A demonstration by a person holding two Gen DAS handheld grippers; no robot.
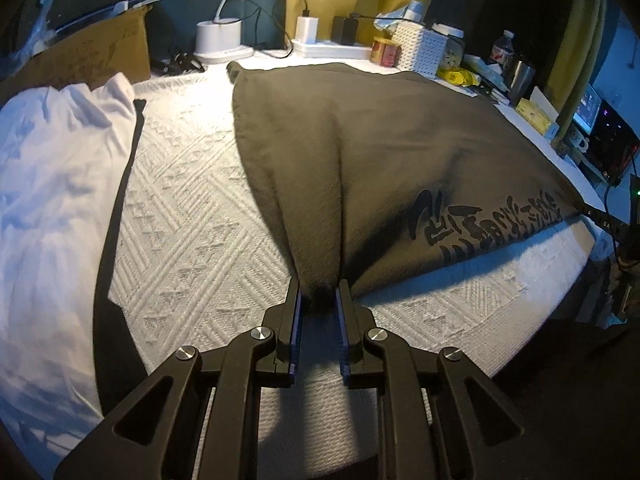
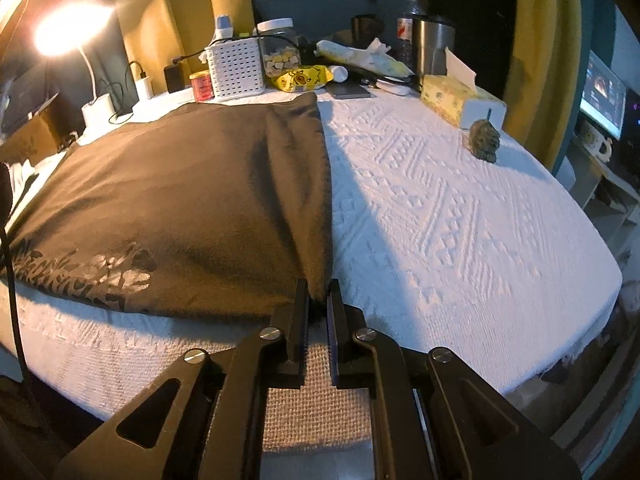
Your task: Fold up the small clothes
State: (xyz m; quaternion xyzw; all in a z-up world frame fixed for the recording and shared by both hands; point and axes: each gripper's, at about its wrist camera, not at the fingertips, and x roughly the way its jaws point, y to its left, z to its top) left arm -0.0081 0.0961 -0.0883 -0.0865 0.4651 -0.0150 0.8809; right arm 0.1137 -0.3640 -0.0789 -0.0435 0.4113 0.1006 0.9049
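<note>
Two grippers, one garment, both clamped on its near hem. Biggest thing: the table (image 1: 192,208), covered in a white textured cloth with a diamond weave, filling both views. On it the brown shirt (image 1: 380,152) lies spread flat, black lettering along its near edge, far edge up against the clutter at the back. Its near hem sits close to the table's front edge; the fabric rises in a ridge toward each grip point. White garment (image 1: 52,168) lies at the left of the table in the left wrist view, apart from the shirt, with a dark strip along its inner edge. Cardboard box (image 1: 80,56) stands behind it. Back row: lamp (image 2: 68,36) lit, white basket (image 2: 236,68), steel cup (image 2: 432,48), tissue box (image 2: 456,100). Small dark lump (image 2: 484,140) sits on the cloth just beside the tissue box; can't tell what it is. Left gripper (image 1: 319,300): jaws pinching a bunched fold of the shirt's near-left hem. Right gripper (image 2: 319,300): jaws nearly together, gripping the near-right corner, where the shirt's right edge runs straight back.
</note>
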